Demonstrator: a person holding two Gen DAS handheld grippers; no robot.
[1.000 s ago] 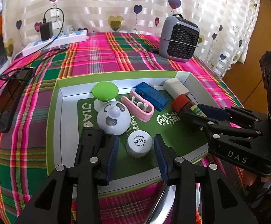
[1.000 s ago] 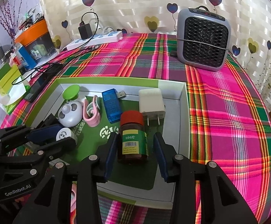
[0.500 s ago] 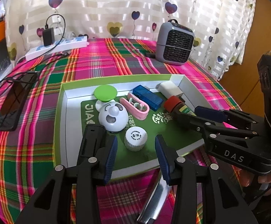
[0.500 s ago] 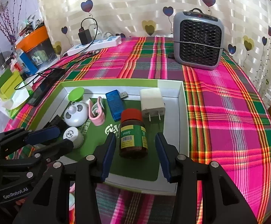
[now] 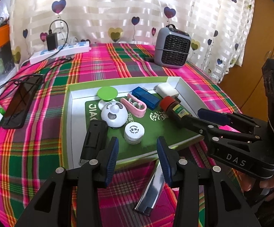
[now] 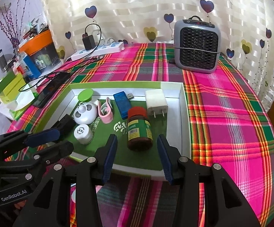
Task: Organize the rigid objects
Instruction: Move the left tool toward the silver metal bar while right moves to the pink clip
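Note:
A green-rimmed white tray (image 5: pixel 69 117) (image 6: pixel 184 124) on the plaid table holds a brown red-capped bottle (image 6: pixel 139 127) (image 5: pixel 172 107), a small white bottle (image 5: pixel 134 133) (image 6: pixel 82 133), a white panda gadget (image 5: pixel 114 114), a pink clip (image 5: pixel 134 105), a blue USB stick (image 5: pixel 145 97), a green disc (image 5: pixel 107 93), a white charger (image 6: pixel 155 102) and a black block (image 5: pixel 94 140). My left gripper (image 5: pixel 137 158) is open and empty, just behind the white bottle. My right gripper (image 6: pixel 136 157) is open and empty, just behind the brown bottle.
A silver flat object (image 5: pixel 152 187) lies on the cloth in front of the tray. A grey heater (image 6: pixel 196 47), a power strip (image 5: pixel 59 52) with cables and a black phone (image 5: pixel 21 106) sit further back and left. Boxes (image 6: pixel 10 87) crowd the left edge.
Both grippers have drawn back and up from the tray. The right gripper's jaws have spread away from the brown bottle, which stays standing in the tray.

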